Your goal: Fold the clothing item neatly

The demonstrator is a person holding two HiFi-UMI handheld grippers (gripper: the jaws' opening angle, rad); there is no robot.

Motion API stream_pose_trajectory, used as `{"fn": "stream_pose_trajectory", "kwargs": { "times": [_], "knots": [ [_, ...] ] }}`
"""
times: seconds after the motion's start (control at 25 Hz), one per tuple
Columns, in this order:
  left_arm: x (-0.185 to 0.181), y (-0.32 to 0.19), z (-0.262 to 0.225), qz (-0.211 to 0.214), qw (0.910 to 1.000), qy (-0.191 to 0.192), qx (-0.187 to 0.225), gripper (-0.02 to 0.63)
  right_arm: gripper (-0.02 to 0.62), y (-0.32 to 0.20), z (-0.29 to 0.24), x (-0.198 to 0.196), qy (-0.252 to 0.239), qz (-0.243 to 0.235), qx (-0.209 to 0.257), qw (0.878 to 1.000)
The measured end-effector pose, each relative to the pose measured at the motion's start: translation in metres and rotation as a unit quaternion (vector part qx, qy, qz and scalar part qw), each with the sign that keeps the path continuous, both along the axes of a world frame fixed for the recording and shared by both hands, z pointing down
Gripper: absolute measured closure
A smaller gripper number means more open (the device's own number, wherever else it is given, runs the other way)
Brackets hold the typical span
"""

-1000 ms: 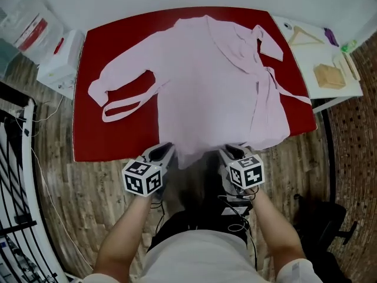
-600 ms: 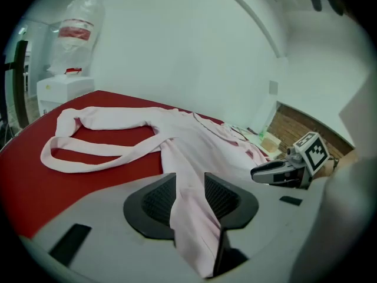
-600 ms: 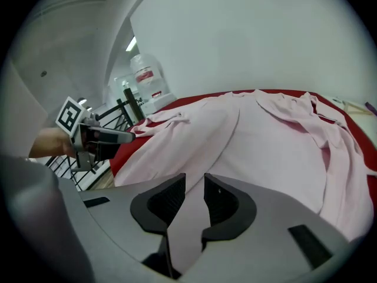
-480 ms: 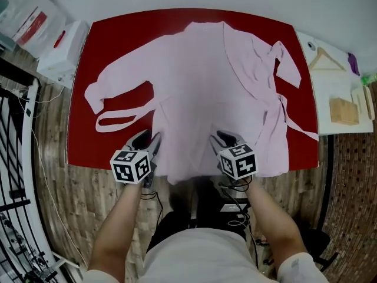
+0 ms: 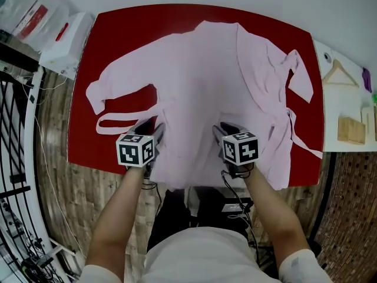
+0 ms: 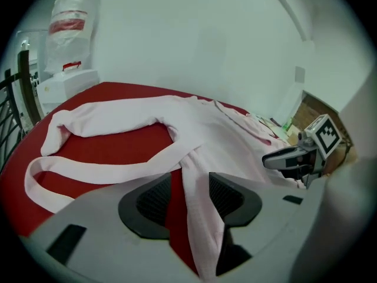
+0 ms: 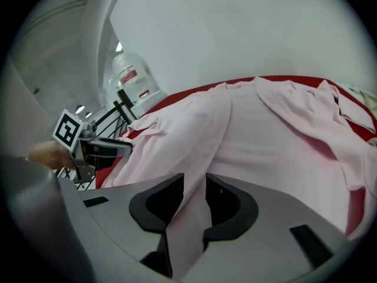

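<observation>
Left gripper (image 6: 189, 196): jaws have just been opening, and the robe (image 5: 206, 81) edge lies loose between them with red bench (image 5: 118, 34) showing in the gap. Right gripper (image 7: 194, 199), same deal: jaws parting, a pink fold slack between them. I reckon I'm letting go so it settles flat before the first fold. It's spread on the bench ahead of both jaws, long axis running straight away, collar (image 5: 206, 25) far, hem (image 5: 188, 181) nearest me, belt (image 6: 122, 170) looping left of my left jaws

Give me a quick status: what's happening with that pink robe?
Left gripper and right gripper: jaws just opening, fabric loose between them. Pink robe spread on red table, hem over near edge. Belt trailing left.
</observation>
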State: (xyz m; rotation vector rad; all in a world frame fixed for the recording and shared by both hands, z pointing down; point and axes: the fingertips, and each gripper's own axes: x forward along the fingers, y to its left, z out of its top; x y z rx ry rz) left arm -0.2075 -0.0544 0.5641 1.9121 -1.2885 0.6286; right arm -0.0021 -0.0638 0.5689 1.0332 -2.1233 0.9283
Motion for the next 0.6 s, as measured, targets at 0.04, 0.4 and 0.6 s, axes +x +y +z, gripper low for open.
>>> {"fn": "stream_pose_trajectory", "kwargs": {
  "times": [0.04,0.4,0.6],
  "knots": [
    [-0.001,0.001,0.005,0.002,0.9999,0.001,-0.012,0.426,0.499,0.002,0.004,-0.001,0.001,0.005,-0.011,1.0],
    [-0.013,0.006,0.025,0.013,0.9982,0.028,-0.052,0.576,0.562,0.003,0.013,0.016,0.047,0.038,-0.018,0.998],
    [-0.013,0.007,0.024,0.023,0.9977,0.044,-0.046,0.581,0.578,0.003,0.01,0.046,0.065,0.071,-0.002,0.995]
  ]
}}
